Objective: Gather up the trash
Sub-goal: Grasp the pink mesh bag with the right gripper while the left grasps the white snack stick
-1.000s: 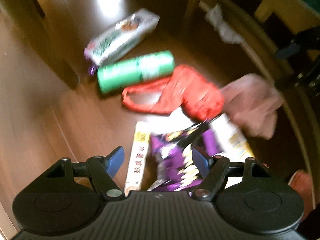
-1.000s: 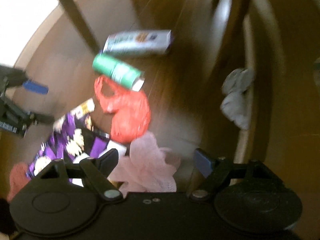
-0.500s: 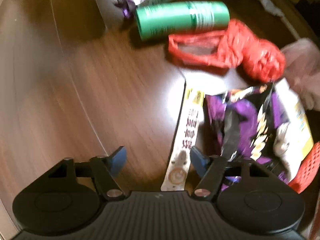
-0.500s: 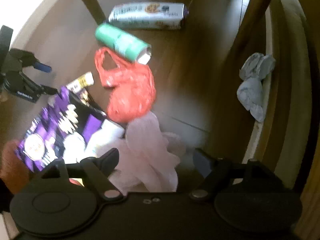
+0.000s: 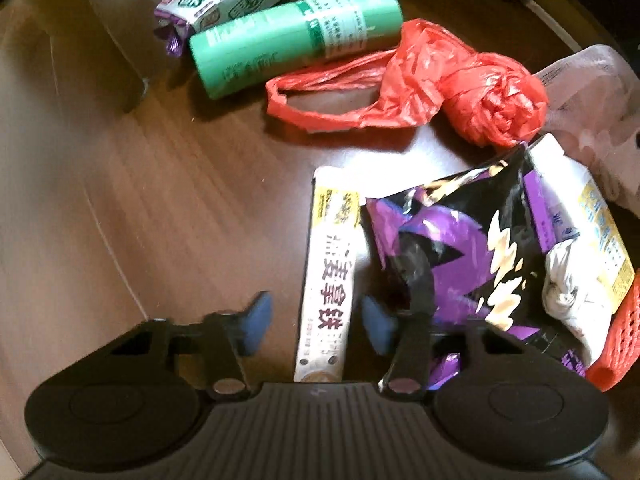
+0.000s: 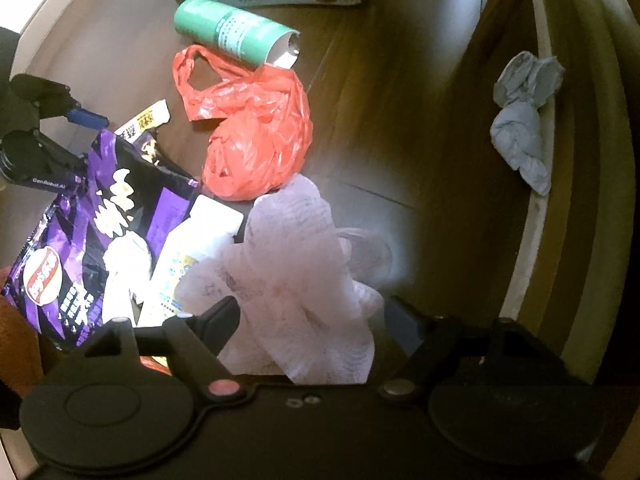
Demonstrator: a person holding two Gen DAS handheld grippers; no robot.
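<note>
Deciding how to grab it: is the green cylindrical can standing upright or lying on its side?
Lying on its side. The green cylindrical can rests lengthwise on the brown wooden floor, its open end facing sideways.

Dim warm light, white glare patches on the floor (image 5: 168, 184), soft blur, fisheye-bent edges.

Left gripper (image 5: 316, 322): black ribbed housing, two round black discs, black linkage arms with silver pivot screws, blue pads. Right gripper (image 6: 312, 320): smooth black housing, matching discs, one pinkish pivot screw, one silver, dark fingers.
</note>
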